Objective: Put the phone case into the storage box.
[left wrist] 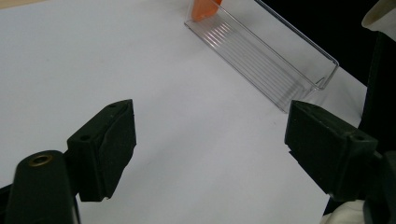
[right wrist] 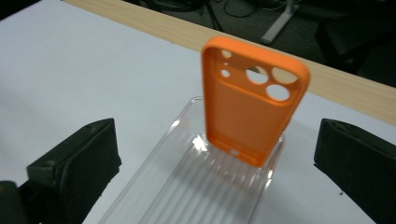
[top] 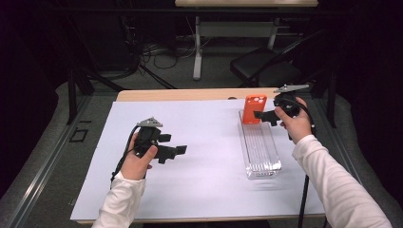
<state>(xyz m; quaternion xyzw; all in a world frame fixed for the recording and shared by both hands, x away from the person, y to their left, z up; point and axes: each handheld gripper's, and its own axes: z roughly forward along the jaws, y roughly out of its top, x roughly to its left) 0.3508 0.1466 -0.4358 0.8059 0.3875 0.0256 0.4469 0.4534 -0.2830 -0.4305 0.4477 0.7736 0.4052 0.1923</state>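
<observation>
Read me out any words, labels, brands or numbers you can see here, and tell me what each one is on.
None can be read. The orange phone case shows camera cut-outs and no print, the clear ribbed tray is bare, and the white sheet and both black tools carry no lettering that shows.

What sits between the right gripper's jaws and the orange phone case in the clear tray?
Nothing visible. The right gripper is open, and the orange phone case stands upright at the clear tray's far end, beyond the jaws.

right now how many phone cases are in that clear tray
1: an orange silicone phone case stands upright at the far end of the clear ribbed plastic tray, between the right gripper's open jaws. None hidden.
</observation>
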